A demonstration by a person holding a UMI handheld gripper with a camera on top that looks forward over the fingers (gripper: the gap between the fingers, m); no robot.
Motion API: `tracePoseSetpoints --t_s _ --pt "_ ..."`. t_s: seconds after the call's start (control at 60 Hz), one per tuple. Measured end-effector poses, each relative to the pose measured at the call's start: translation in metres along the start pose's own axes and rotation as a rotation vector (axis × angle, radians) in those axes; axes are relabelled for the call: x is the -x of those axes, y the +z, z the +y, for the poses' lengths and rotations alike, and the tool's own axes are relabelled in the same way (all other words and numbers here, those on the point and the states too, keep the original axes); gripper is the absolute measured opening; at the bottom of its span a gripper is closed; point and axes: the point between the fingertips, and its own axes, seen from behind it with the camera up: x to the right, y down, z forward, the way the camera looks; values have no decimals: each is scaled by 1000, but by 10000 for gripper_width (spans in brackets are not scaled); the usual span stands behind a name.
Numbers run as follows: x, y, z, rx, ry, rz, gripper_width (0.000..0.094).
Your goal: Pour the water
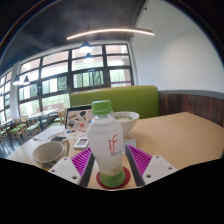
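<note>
A clear plastic bottle [108,140] with a green cap and a white label stands upright on a round red coaster [112,181] on the wooden table [185,135]. It is between my gripper's [109,160] two fingers. The purple pads [83,160] touch the bottle's sides, left and right, with no gap showing. The bottle's base still rests on the coaster. A beige cup [48,153] stands on the table to the left of the fingers, apart from the bottle.
A white bowl [125,117] sits beyond the bottle. An open laptop [78,120] and a small pink-and-white object [80,142] lie behind the cup. A green bench back [125,99] and large windows [60,75] are further off.
</note>
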Motion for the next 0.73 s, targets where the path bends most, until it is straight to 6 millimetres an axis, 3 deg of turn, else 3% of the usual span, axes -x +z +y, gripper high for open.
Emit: tracePoseSetpoints --t_s 0.067,0.083,0.1,0.2,0.217,0.233,0.3,0.333,0.4,0.417,0.433,0.517,0.567,0.667,0.683,0.733 --pt "-3 -4 -4 9 25 3 852" --pt "-4 -6 -5 9 32 9 846" --pt "-14 9 -10 8 34 12 829" --pt "-11 -9 -9 29 28 16 826" --pt "-12 -17 -11 34 24 14 825" --pt "-3 -40 -9 39 21 14 823" --pt "5 -60 -6 51 -2 11 823" --pt "14 -94 -11 50 -13 15 823" --pt "20 -120 -14 26 -39 24 823" --pt "23 -138 -19 25 -41 27 824" --pt "30 -155 -18 21 -42 30 822" --pt "41 -189 -9 20 -37 40 823" --pt "51 -226 -3 21 -34 42 824" --pt "60 -249 6 12 -26 45 818" --pt "63 -265 8 13 -23 47 820" --pt "65 -271 12 16 -19 48 819"
